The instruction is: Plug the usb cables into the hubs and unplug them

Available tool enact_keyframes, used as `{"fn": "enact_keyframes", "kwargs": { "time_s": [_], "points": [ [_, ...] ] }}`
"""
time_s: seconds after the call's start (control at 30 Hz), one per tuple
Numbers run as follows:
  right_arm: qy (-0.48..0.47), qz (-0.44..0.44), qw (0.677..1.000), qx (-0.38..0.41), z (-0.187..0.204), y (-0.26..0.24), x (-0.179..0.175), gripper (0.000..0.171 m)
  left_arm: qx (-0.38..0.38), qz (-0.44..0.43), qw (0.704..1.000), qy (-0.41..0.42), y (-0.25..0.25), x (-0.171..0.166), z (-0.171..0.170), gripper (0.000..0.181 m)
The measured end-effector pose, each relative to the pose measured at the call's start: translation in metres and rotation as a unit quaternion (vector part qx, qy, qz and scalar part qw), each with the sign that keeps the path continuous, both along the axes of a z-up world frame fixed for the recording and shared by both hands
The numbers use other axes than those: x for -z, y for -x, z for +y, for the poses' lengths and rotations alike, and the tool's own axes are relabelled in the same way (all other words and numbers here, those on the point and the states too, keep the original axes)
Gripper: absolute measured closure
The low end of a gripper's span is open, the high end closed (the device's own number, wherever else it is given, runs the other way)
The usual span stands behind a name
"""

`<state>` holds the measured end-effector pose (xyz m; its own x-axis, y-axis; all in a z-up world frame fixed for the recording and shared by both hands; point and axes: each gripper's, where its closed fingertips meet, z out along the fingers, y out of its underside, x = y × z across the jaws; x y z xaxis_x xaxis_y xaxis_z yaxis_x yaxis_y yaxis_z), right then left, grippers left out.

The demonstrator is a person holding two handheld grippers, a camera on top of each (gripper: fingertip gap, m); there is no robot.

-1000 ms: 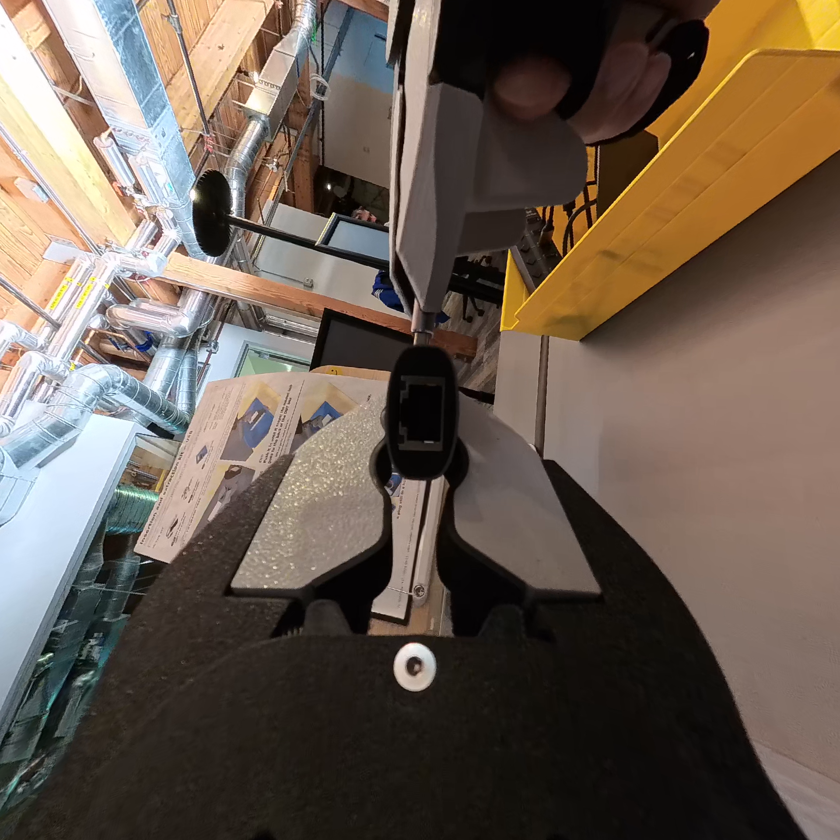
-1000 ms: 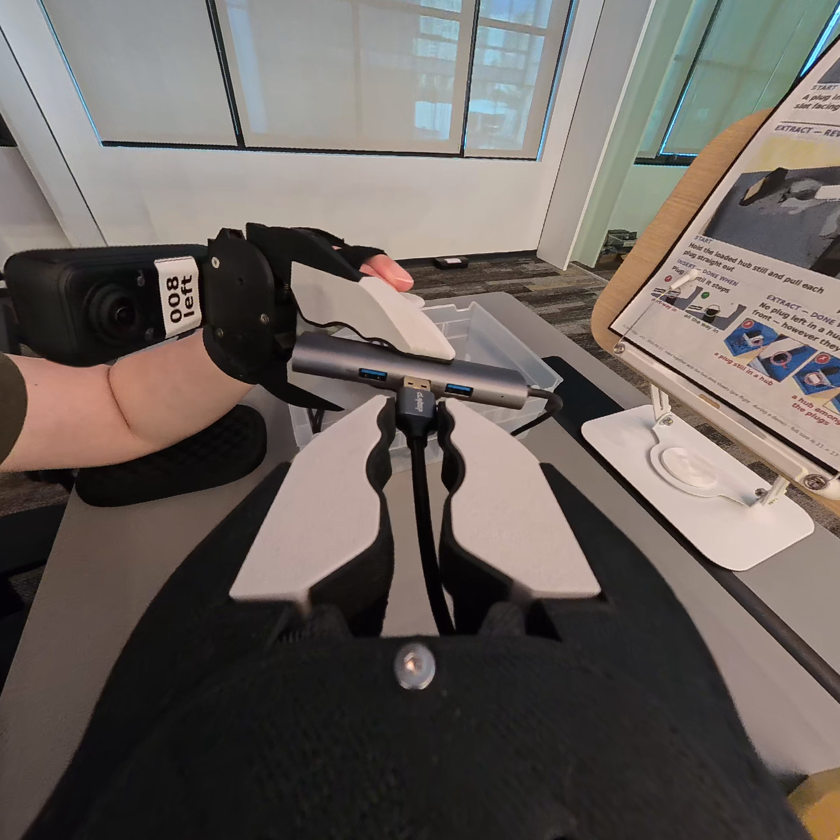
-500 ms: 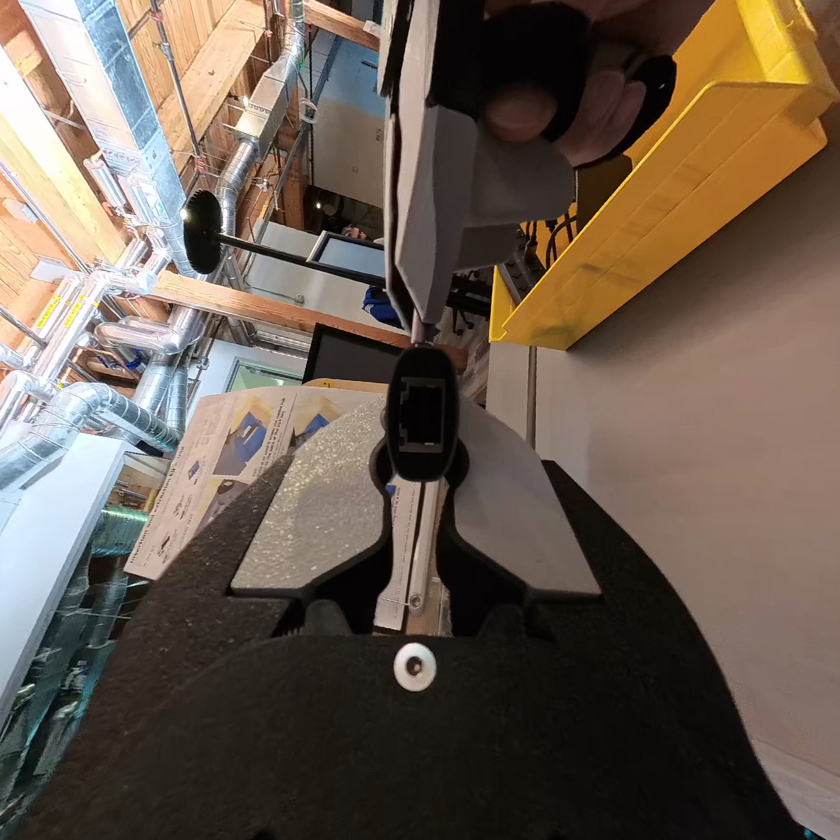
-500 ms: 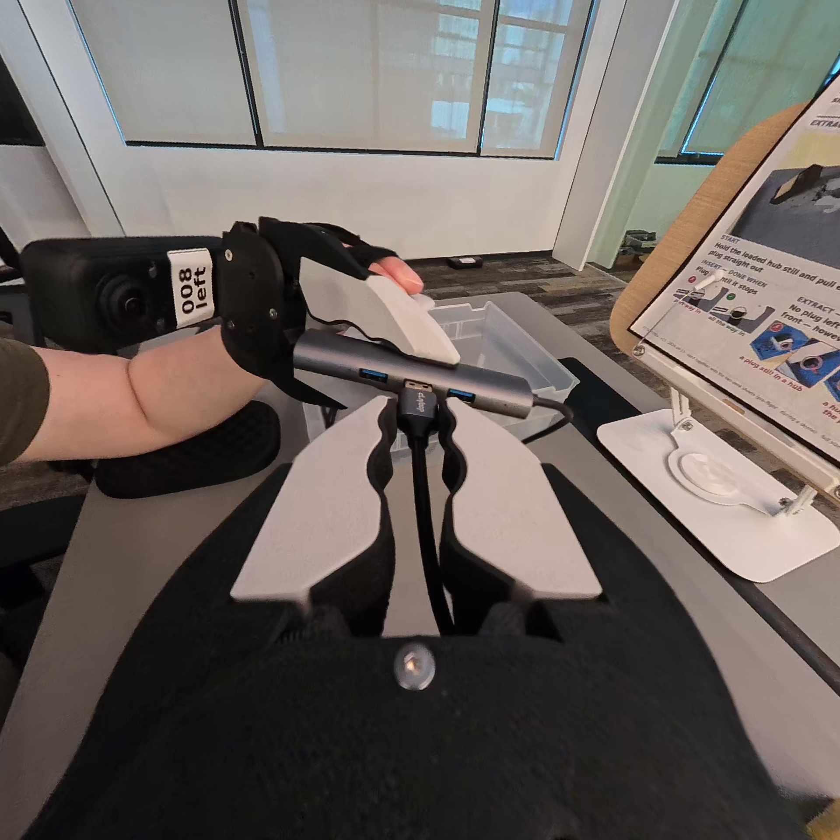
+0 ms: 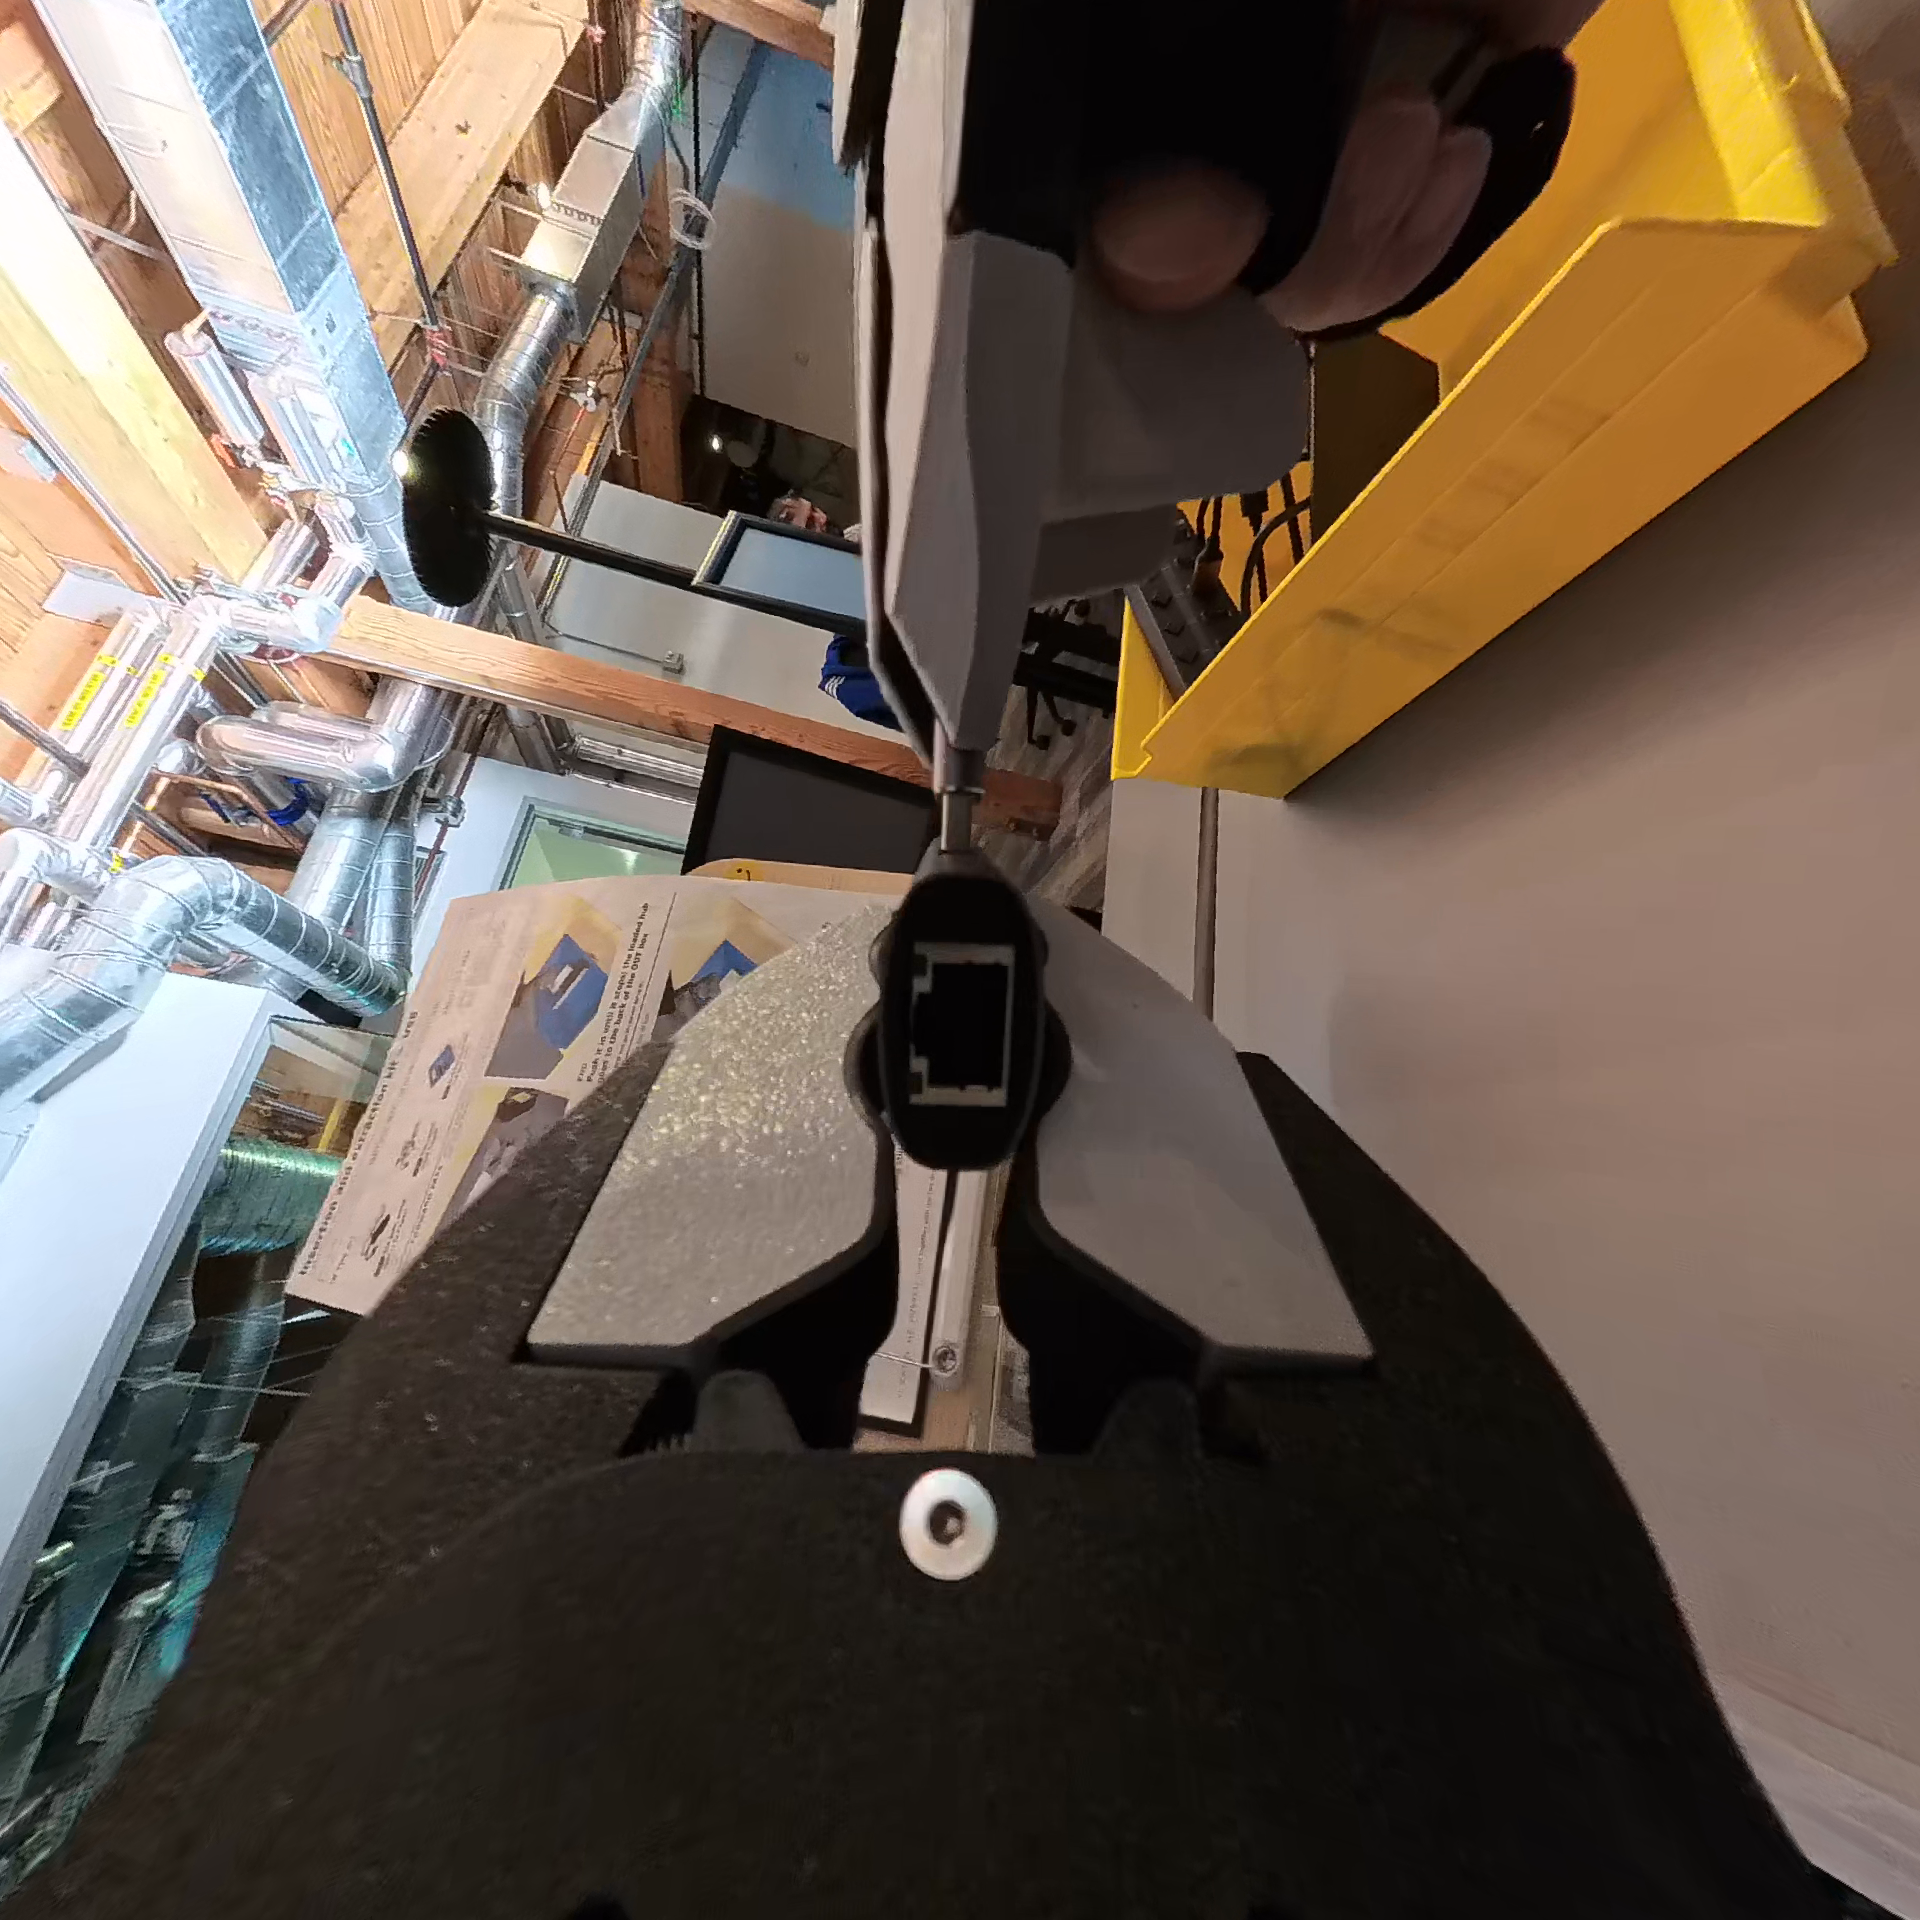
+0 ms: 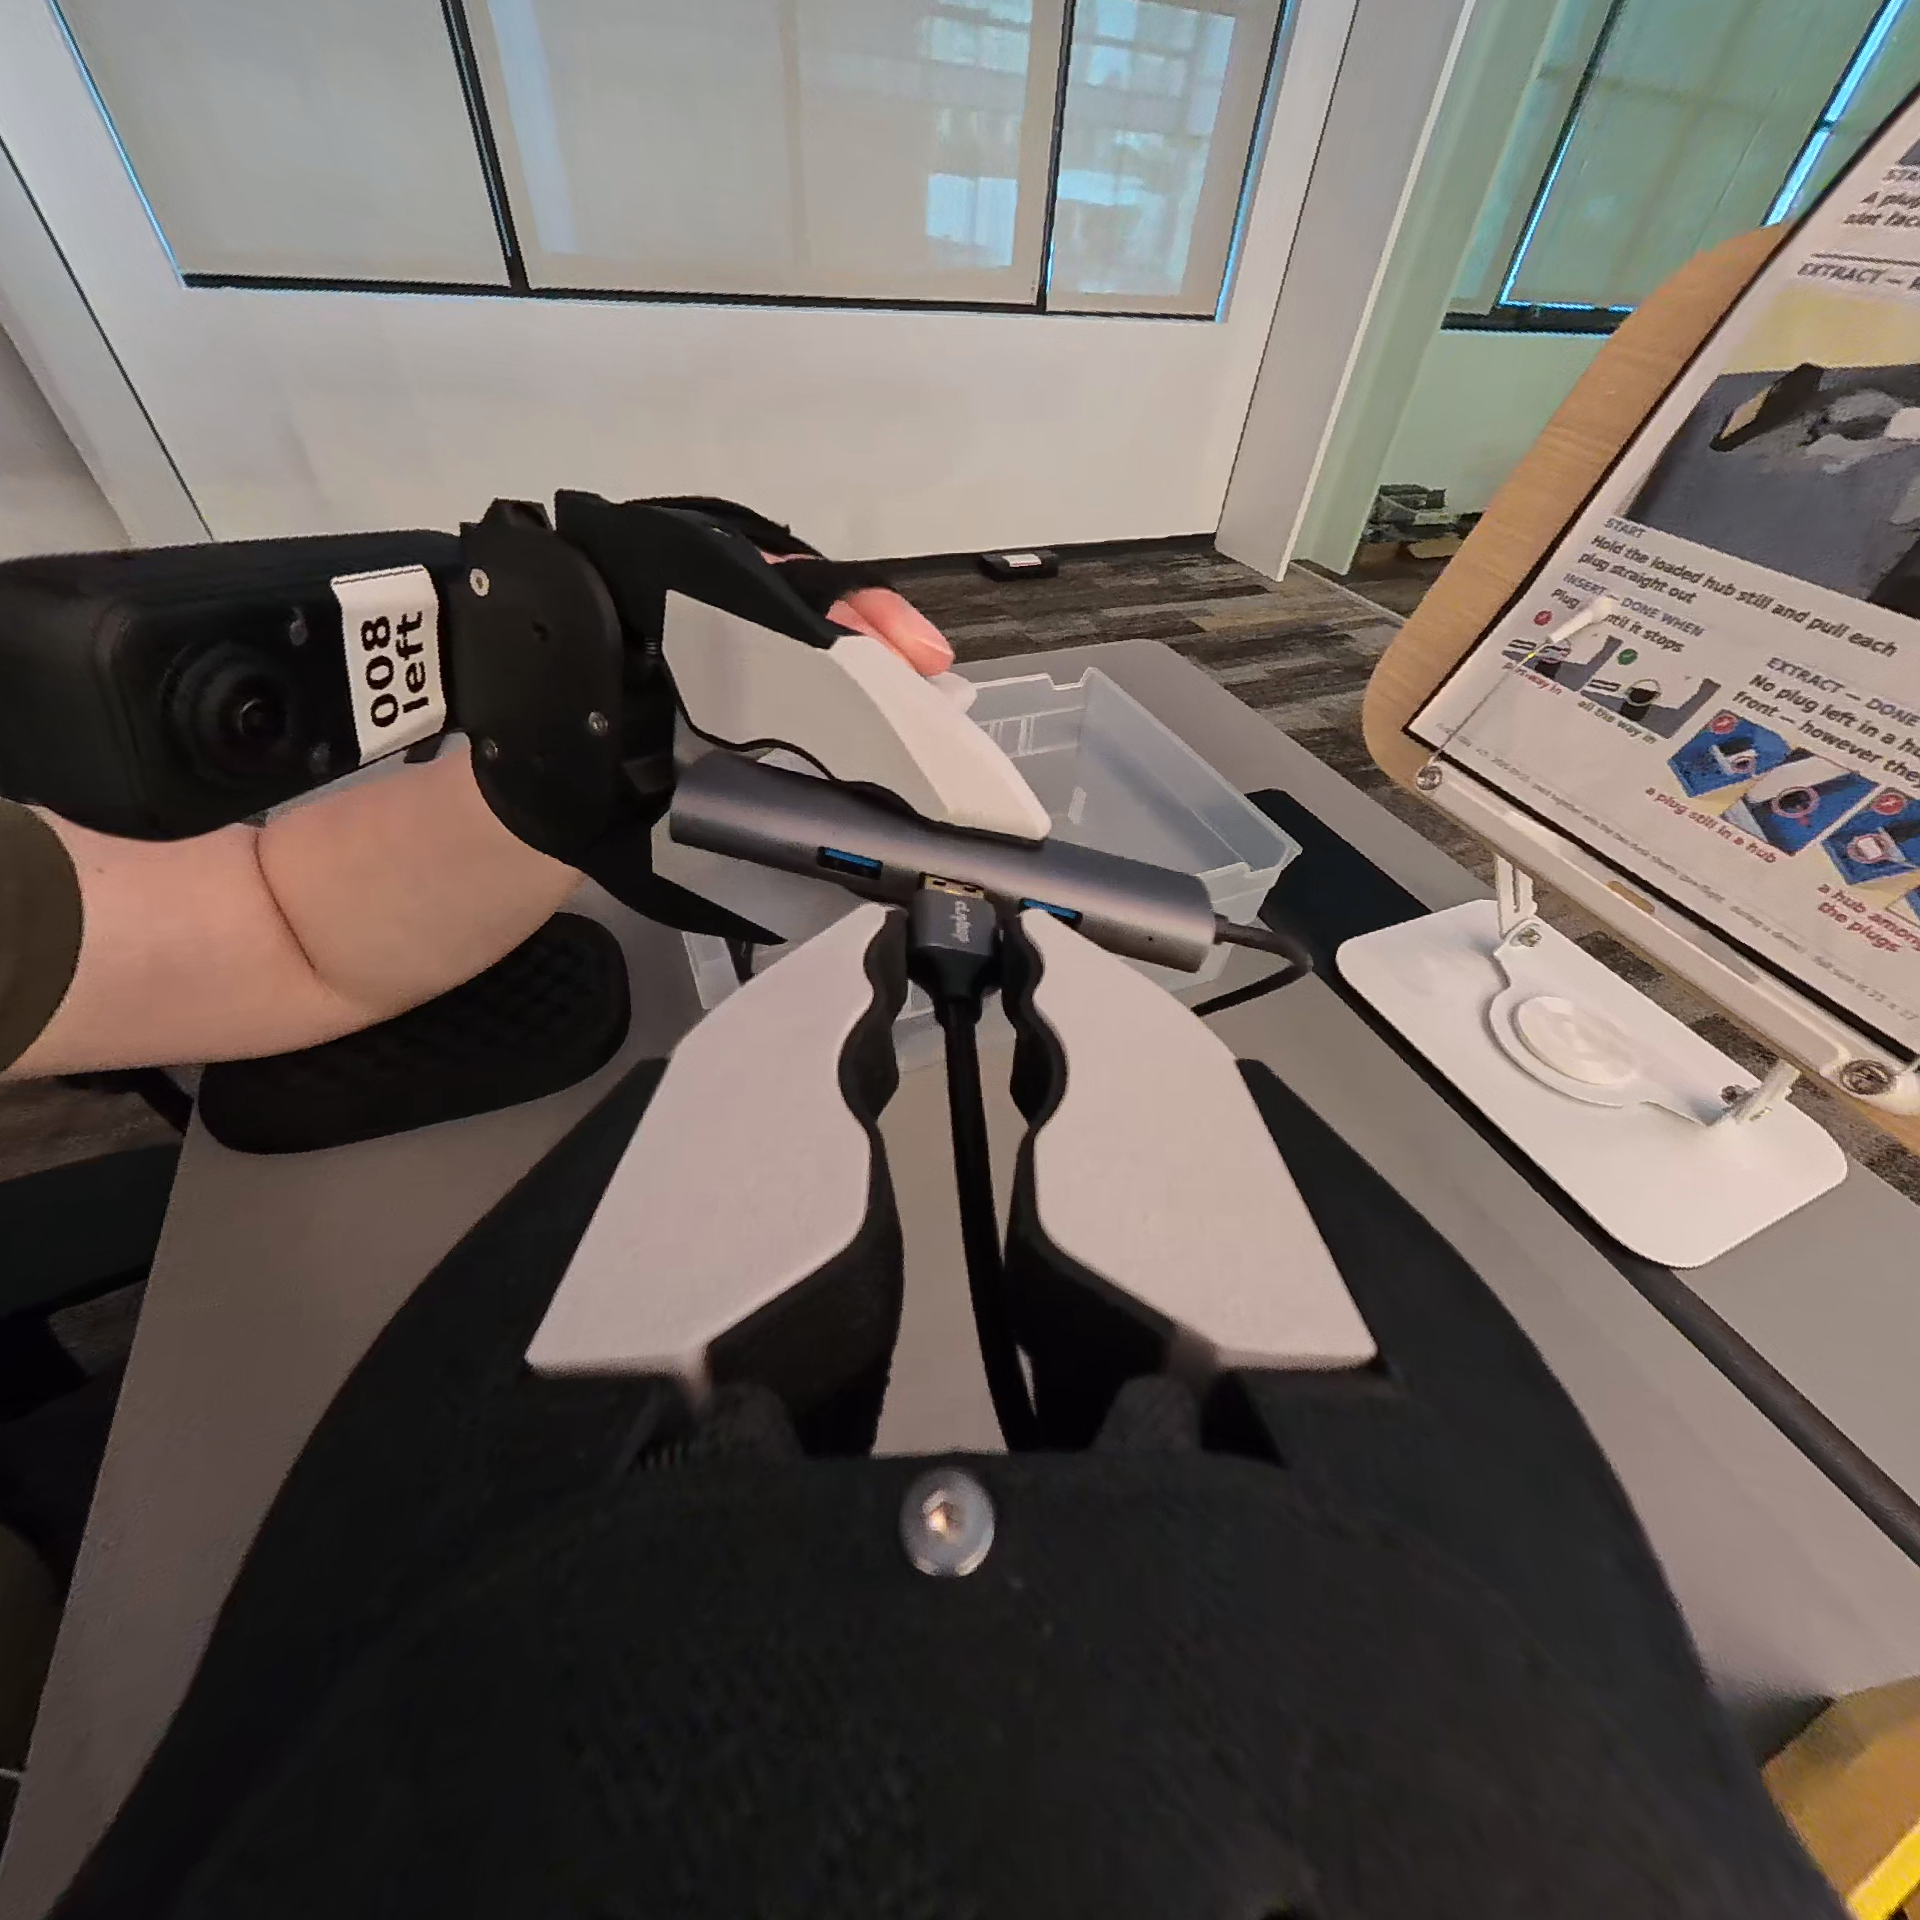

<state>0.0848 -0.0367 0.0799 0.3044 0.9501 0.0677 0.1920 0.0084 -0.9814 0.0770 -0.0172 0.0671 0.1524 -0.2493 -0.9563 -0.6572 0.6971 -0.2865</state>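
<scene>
At frame centre in the right wrist view, the black plug (image 6: 954,928) sits partly in the grey hub (image 6: 935,868), gold tip showing. The right claw (image 6: 951,940) pinches the plug for a straight pull or push. The left claw (image 6: 831,769) clamps the hub above the tabletop (image 6: 1403,1195), probably to steady it.

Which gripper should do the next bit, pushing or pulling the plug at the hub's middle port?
Right. The right gripper is shut on the USB plug, lined up with the port. The left gripper is clamped on the hub, so it probably just steadies.
</scene>
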Motion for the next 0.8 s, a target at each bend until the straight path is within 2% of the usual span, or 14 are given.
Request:
{"fn": "enact_keyframes", "kwargs": {
  "time_s": [0.27, 0.4, 0.8],
  "points": [
    [-0.014, -0.032, 0.999, 0.029, 0.0039, -0.0006, 0.0066, 0.154, -0.02, 0.006, 1.0, 0.004, -0.0058, 0.0052, 0.0021, 0.164],
    [0.012, -0.01, 1.0, 0.006, 0.0022, -0.0015, 0.0032, 0.154, -0.005, -0.006, 1.0, 0.008, -0.0068, 0.0025, -0.0009, 0.164],
    [-0.012, -0.012, 1.0, -0.005, -0.0044, -0.0014, -0.0015, 0.153, -0.004, 0.001, 1.0, -0.017, -0.0068, -0.0028, -0.0067, 0.164]
  ]
}}
